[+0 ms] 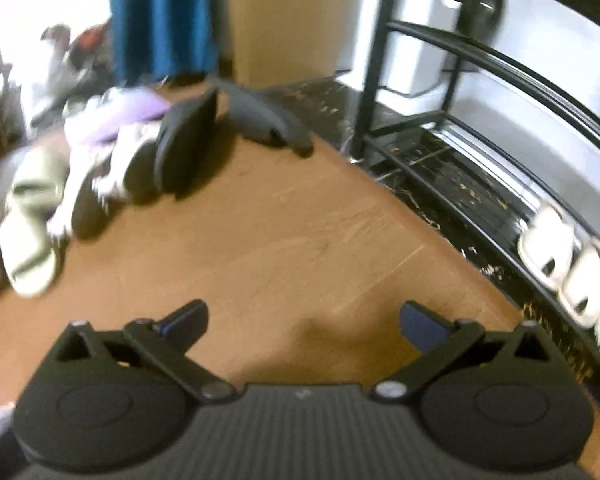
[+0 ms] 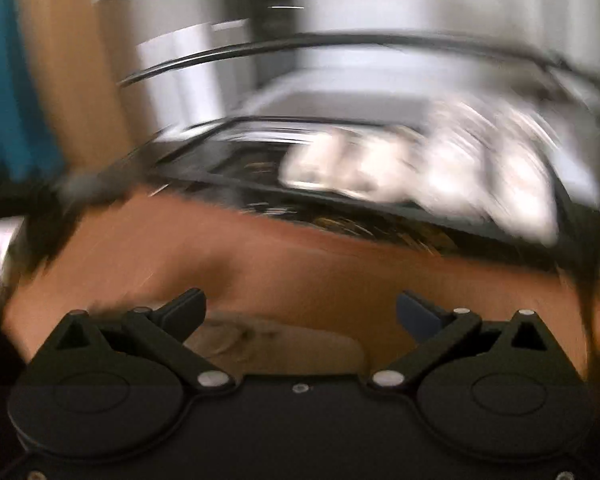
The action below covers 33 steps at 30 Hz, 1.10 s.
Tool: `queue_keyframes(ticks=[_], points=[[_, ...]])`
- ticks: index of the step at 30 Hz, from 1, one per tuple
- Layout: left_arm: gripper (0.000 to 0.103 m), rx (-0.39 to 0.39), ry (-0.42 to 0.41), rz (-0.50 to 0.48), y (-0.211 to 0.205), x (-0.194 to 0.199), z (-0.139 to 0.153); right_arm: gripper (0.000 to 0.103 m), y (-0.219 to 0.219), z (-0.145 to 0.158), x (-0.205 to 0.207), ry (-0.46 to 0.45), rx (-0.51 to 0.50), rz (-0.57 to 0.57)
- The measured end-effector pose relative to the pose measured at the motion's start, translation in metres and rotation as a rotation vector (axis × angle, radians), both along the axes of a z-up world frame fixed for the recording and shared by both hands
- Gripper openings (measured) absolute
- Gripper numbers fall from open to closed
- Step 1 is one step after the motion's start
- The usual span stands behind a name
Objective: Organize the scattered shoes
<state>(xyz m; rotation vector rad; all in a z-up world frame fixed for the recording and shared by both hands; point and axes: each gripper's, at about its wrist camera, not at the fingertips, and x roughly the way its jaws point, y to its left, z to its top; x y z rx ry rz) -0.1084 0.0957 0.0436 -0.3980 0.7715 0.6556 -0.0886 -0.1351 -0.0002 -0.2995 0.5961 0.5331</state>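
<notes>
In the left wrist view, scattered shoes lie on the wooden floor at the left: a pale green slipper (image 1: 30, 224), a black-and-white sneaker (image 1: 104, 176), a purple shoe (image 1: 120, 116), and two dark grey slippers (image 1: 184, 148) (image 1: 268, 120). White shoes (image 1: 564, 264) sit on the bottom shelf of a black shoe rack (image 1: 452, 80) at the right. My left gripper (image 1: 302, 320) is open and empty above bare floor. In the blurred right wrist view, my right gripper (image 2: 300, 312) is open and empty, facing white shoes (image 2: 420, 168) on the rack's low shelf (image 2: 260, 192).
A blue curtain (image 1: 160, 16) and a wooden panel (image 1: 288, 20) stand behind the shoe pile. A white box (image 1: 420, 40) sits behind the rack. Wooden floor (image 1: 280, 232) lies between the pile and the rack. The right view is heavily motion-blurred.
</notes>
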Motion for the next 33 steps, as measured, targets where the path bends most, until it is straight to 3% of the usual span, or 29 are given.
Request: queue_keyframes(ticks=[3,7,12,15,16,18,21,25,28,32,33], points=[[0.102,0.034,-0.054,-0.016,-0.006,-0.007,0.003,0.103,0.027,-0.009,-0.008,-0.008,-0.168,0.24],[0.102,-0.034,-0.049,-0.025,-0.004,0.003,-0.004,0.103,0.052,-0.032,-0.005,0.026,-0.404,0.468],[0.102,-0.055,-0.036,-0.017,-0.003,0.019,-0.011,0.103,0.069,-0.055,0.023,-0.004,-0.516,0.51],[0.102,-0.054,-0.035,-0.013,-0.003,0.028,-0.014,0.102,0.079,-0.068,0.041,0.061,-0.522,0.566],[0.102,-0.053,-0.035,-0.011,-0.004,0.03,-0.015,0.094,0.082,-0.073,0.046,0.092,-0.524,0.581],[0.102,-0.052,-0.034,-0.008,-0.004,0.036,-0.017,0.09,0.081,-0.078,0.053,0.146,-0.509,0.561],[0.102,-0.05,-0.033,-0.004,-0.004,0.044,-0.02,0.082,0.082,-0.072,0.056,0.211,-0.45,0.429],[0.102,-0.05,-0.042,0.007,-0.004,0.048,-0.02,0.081,0.08,-0.069,0.057,0.277,-0.343,0.032],[0.102,-0.053,-0.05,0.016,-0.003,0.049,-0.02,0.081,0.064,-0.061,0.072,0.336,-0.142,-0.326],[0.102,-0.067,-0.051,0.015,-0.001,0.051,-0.021,0.086,0.057,-0.05,0.094,0.381,0.052,-0.648],[0.102,-0.071,-0.048,0.015,0.0,0.051,-0.022,0.089,0.056,-0.05,0.095,0.38,0.08,-0.662]])
